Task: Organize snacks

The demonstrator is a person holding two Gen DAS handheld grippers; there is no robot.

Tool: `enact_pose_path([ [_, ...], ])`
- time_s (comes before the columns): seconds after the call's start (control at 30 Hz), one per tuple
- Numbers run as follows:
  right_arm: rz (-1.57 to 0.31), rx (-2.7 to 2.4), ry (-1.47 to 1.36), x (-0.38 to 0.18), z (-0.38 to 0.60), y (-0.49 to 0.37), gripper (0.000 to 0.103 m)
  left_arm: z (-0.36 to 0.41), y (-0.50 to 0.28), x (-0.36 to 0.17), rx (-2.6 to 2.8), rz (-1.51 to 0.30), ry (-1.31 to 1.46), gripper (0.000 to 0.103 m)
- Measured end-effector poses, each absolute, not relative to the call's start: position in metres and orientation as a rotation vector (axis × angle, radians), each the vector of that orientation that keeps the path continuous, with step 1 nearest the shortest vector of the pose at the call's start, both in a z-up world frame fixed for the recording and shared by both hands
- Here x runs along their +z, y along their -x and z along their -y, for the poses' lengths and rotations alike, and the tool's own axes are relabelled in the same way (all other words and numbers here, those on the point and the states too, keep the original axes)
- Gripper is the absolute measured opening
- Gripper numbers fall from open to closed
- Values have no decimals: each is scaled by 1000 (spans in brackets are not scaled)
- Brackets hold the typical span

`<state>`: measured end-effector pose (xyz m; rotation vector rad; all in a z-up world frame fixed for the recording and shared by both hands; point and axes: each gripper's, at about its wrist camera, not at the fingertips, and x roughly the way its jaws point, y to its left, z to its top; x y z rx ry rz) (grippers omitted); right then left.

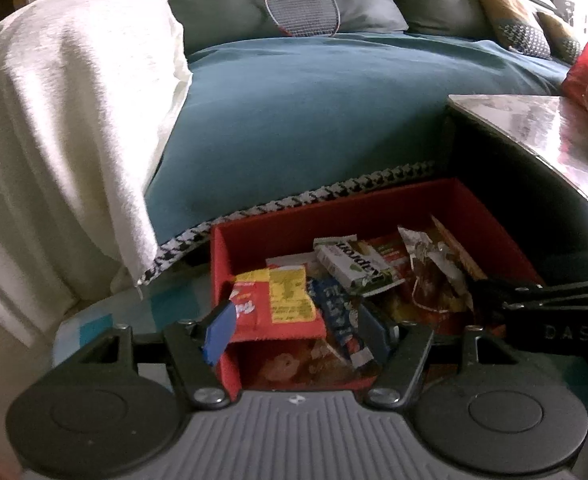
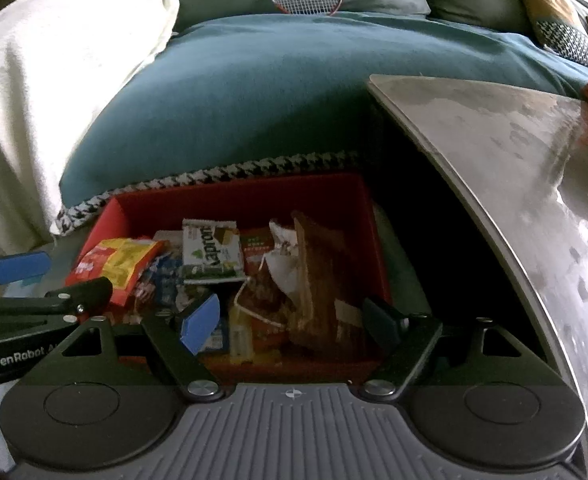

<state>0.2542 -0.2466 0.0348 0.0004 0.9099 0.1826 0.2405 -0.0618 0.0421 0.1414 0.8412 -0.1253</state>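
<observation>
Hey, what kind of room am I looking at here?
Probably a living room at home: a sofa under a teal cover with cushions, a badminton racket leaning against them, and a low glossy table beside a red box of snacks.

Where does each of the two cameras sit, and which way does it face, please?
Left wrist: on the left gripper, looking steeply down over the red box's left end; its own open fingers and the right gripper's arm show.
Right wrist: on the right gripper, looking down over the box's middle; its open fingers and the left gripper's blue pad show.
Shared: box of snacks, green-and-white packet, teal sofa cushion, racket.
</observation>
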Motion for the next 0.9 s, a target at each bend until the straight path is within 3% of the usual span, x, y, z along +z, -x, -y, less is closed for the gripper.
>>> enact_pose_path([
  [0.63, -947, 196, -22, 35, 229, -193, 88, 48, -182, 34, -115, -905, -118, 64],
  [0.9, -951, 205, -44, 37, 229, -164, 88, 44, -157, 38, -116, -901, -102, 70],
])
